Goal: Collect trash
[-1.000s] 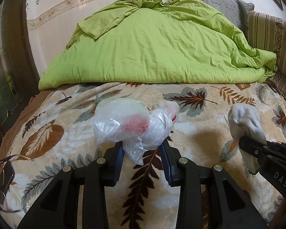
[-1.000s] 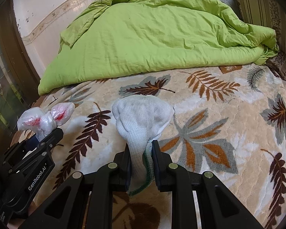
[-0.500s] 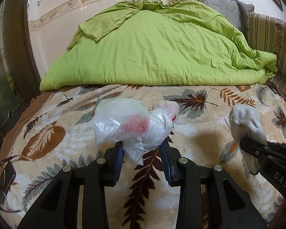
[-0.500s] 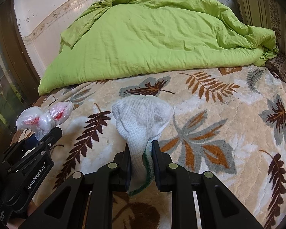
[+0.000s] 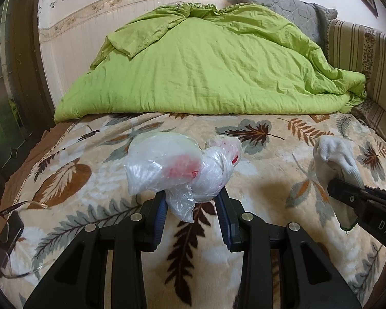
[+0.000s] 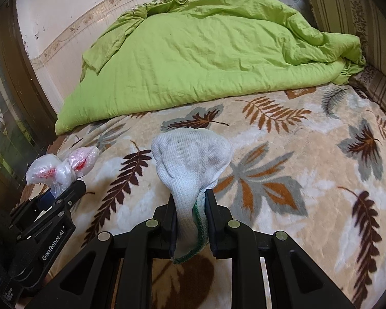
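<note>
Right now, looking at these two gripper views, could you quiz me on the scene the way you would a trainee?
1. True or false: the left gripper is shut on a crumpled plastic bag.
2. What does the right gripper hold? A) a bottle B) a white knitted glove C) a book
3. Fill in: near the bed's left edge, on the leaf-patterned blanket, lies a pair of ____.

Key: 1 true; 2 B; 3 glasses. Behind both items, a green quilt covers the far end of the bed.
</note>
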Action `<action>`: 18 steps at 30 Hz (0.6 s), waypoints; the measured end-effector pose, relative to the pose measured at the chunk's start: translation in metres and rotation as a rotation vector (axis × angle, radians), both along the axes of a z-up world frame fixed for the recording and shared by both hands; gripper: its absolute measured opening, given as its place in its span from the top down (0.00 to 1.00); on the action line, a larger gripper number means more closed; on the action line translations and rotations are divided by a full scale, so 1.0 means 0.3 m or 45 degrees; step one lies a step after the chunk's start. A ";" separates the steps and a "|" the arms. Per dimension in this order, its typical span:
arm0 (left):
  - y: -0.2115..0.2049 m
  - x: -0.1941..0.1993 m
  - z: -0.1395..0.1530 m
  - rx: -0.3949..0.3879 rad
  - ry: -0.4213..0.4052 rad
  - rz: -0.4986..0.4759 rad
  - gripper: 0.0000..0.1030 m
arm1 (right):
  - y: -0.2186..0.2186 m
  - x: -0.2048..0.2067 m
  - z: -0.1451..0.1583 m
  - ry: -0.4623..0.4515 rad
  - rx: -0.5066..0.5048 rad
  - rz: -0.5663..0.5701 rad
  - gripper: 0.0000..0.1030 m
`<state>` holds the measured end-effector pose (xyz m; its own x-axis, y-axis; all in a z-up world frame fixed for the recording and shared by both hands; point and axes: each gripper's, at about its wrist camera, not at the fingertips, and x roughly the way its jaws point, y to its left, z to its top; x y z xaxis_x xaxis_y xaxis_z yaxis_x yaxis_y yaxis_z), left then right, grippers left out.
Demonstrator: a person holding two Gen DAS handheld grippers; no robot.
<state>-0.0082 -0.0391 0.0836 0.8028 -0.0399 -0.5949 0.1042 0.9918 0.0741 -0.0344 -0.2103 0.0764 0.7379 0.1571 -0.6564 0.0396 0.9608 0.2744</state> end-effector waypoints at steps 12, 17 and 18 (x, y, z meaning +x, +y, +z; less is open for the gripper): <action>-0.012 -0.211 0.019 0.001 0.000 -0.075 0.66 | -0.029 -0.286 0.012 -0.022 -0.046 -0.034 0.80; -0.025 -0.293 0.023 -0.005 0.016 -0.106 0.66 | -0.045 -0.402 0.028 -0.013 -0.019 -0.010 0.80; -0.030 -0.308 0.023 -0.002 0.017 -0.113 0.66 | -0.050 -0.418 0.035 -0.016 -0.018 -0.009 0.80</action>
